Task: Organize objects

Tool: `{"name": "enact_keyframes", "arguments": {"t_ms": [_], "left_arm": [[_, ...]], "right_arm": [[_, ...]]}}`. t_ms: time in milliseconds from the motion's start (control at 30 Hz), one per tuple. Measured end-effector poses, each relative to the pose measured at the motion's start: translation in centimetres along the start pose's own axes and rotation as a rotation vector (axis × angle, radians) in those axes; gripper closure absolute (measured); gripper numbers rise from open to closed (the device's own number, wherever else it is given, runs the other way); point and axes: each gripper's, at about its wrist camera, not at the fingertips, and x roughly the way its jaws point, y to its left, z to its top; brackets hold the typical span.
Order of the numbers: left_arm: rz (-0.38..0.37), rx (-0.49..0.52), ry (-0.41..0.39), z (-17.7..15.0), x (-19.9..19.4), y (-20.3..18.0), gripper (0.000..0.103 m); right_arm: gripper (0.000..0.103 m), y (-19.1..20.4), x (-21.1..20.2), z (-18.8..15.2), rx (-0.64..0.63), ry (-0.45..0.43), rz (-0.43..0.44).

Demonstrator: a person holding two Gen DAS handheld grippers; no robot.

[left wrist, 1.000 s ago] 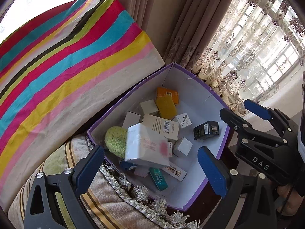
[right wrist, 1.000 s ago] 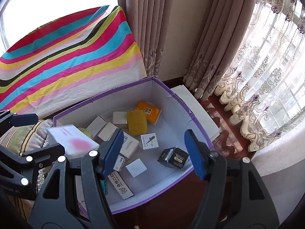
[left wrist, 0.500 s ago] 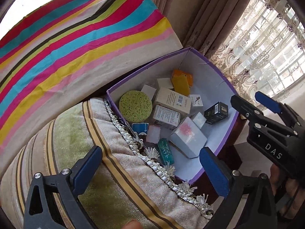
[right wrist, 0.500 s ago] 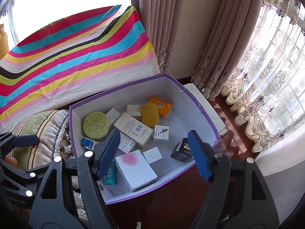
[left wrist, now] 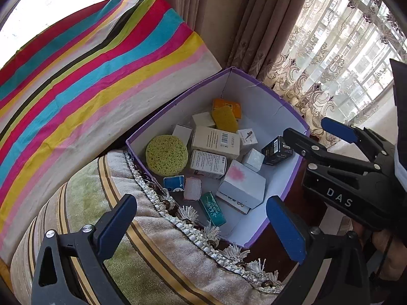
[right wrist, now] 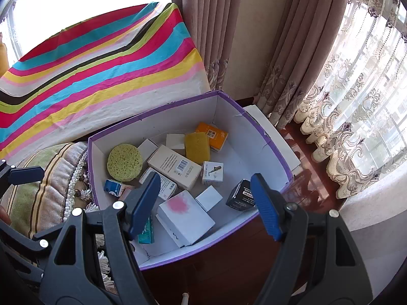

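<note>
A purple-rimmed white box [left wrist: 277, 101] [right wrist: 269, 139] holds several small packages. A white carton with a pink blotch [left wrist: 241, 186] [right wrist: 185, 216] lies in its near part, beside a green round sponge [left wrist: 166, 155] [right wrist: 124, 162], a yellow sponge [left wrist: 225, 119], a black box [left wrist: 276, 150] [right wrist: 241, 195] and a long white barcode carton [right wrist: 175, 169]. My left gripper [left wrist: 201, 226] is open and empty above the cushion edge. My right gripper [right wrist: 206, 206] is open and empty above the box; it also shows in the left wrist view [left wrist: 338, 132].
A fringed striped cushion [left wrist: 106, 218] [right wrist: 45, 178] lies against the box's left side. A rainbow-striped cloth [left wrist: 89, 76] [right wrist: 101, 71] covers the surface behind. Curtains [right wrist: 330, 89] hang at the right, over dark wood floor [right wrist: 229, 259].
The white pink-blotched carton dropped from my left gripper's reach into the box and now lies still. Both grippers have pulled back a little from the box.
</note>
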Motion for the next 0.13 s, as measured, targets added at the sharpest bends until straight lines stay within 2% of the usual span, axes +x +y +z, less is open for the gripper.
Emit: {"name": "enact_keyframes", "arguments": {"t_ms": [133], "left_arm": [[0.002,0.007,-0.021,0.2,-0.22,-0.38,0.0]], "right_arm": [[0.027,-0.14,0.06,-0.07,0.005,0.002,0.003]]}}
